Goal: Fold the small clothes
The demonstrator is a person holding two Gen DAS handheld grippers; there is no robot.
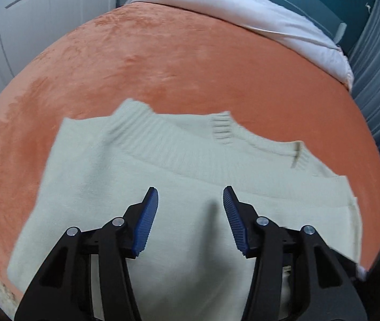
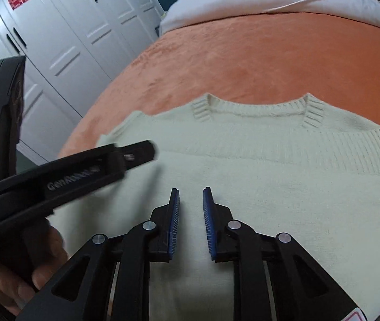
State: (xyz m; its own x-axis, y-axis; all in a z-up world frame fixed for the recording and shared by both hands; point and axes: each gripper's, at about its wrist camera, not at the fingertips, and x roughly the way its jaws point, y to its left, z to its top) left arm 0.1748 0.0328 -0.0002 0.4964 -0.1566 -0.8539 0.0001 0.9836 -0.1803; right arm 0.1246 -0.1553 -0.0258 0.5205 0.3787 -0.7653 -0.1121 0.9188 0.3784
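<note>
The pale green sweater [image 1: 179, 203] lies flat on the orange blanket [image 1: 190, 67] that covers the bed, with the ribbed collar [image 2: 256, 107] at the far side and a ribbed band [image 2: 350, 147] already laid across the body, so it looks partly folded. Your left gripper [image 1: 190, 195] hangs over the middle of the sweater with its jaws about half apart and nothing between them. Your right gripper [image 2: 191, 196] is also above the cloth, and its jaws show only a narrow gap, also with nothing inside. From here the first risk, in my opinion, is a grip in the wrong place: if you close over the flat middle, the pads probably pinch only the top layer, and the folded part below slides away. The knit is soft and thick, so a shallow bite at an edge can slip out while you lift it. In the right view the left gripper [image 2: 136, 151] passes close in front of the right one, and both look blurred, so they may bump if you cross them quickly. The plush blanket can also drag the sweater and make the fold crooked.
</note>
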